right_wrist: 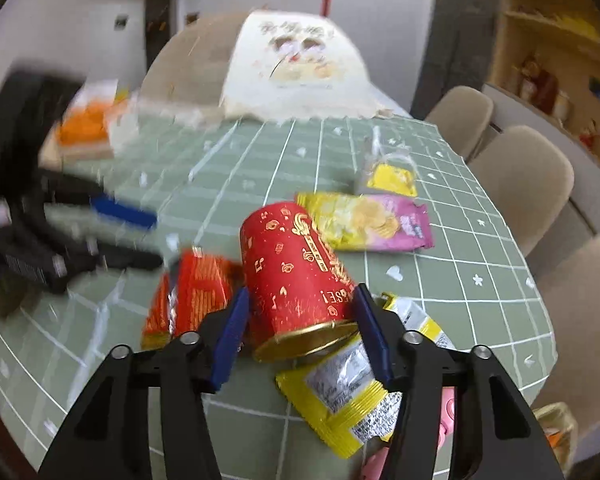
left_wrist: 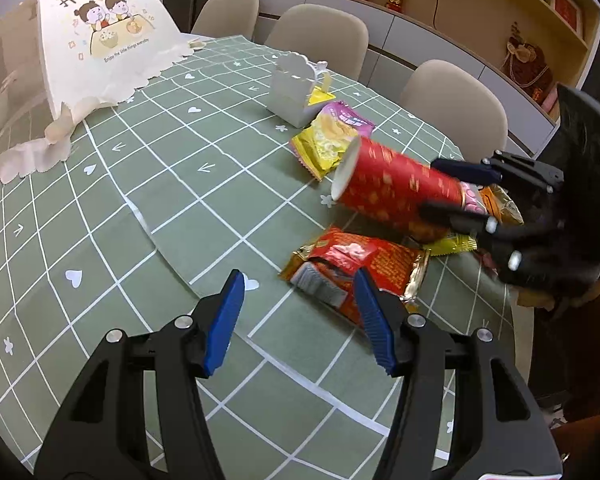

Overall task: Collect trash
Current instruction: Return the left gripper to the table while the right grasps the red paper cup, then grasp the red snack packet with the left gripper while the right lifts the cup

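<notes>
The red canister (right_wrist: 296, 276) is clamped between the right gripper (right_wrist: 300, 330) fingers above the wrapper-strewn surface (left_wrist: 180, 208), while the left gripper (left_wrist: 300, 320), fingers apart, is poised near the red wrapper (left_wrist: 360, 264), probably next.

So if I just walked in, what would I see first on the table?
Probably the big red can with gold patterns, gripped near its gold end by the right gripper in the middle of the green checked tablecloth. Around it lie shiny snack wrappers: a red one just ahead of the open left gripper, and a yellow and pink one beyond the can.
</notes>
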The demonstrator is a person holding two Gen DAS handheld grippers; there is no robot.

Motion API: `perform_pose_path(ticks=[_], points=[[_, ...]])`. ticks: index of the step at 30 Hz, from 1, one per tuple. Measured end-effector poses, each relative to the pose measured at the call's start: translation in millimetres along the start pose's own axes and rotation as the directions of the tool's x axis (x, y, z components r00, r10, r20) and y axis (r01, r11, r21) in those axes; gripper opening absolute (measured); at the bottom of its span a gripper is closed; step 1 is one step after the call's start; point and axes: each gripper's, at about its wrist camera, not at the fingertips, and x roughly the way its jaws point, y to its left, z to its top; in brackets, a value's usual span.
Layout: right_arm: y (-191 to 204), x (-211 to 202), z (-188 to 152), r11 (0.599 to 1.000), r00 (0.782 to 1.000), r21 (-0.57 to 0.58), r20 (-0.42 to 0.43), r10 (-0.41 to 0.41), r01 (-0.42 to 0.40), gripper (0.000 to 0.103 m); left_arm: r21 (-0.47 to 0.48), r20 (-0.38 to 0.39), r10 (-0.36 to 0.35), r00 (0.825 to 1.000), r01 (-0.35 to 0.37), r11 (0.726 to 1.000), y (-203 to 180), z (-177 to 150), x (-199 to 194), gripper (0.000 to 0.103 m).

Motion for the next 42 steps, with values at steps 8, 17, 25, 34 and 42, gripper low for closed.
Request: perform_pose_path(ticks=[8,17,25,34,42], points=[[-29.2,-44.7,3.5,0.987,0.989,0.151,0.142,0.041,-0.062,0.003,-0.028,-0.04,-0.038,0.998,0.037,0.999,-11.8,-1.6,5.6,0.054],[-11.6,-28.1,-7.4,0.989,0.994,0.128,0.088,0.07,-0.081,0.063,-0.068,-0.007,0.01,1.0,-0.011,0.998,-2.3,3.2,2.3,0.054],[-1.6,27.1,2.9,0.99,0.998,0.128,-0.022,0.064,-0.061,0.065,-0.14,0.018,0.029,0.999,-0.026,0.99,23.8,5.4,-13.7,0.054],[-10.8,-29.4,5.1,0.981,0.991,0.191,0.137,0.002,-0.029,0.043,-0.113,-0.04,-0.006,0.999,0.001,0.994,16.9,-0.9,4.1,0.054],[-33.4,-87.3,-25.1,0.967,0.971,0.234,0.187,-0.149,0.103,0.043,-0.04,-0.015,-0.003,1.0,0.003,0.999,-11.4,-2.1,0.1,0.054]])
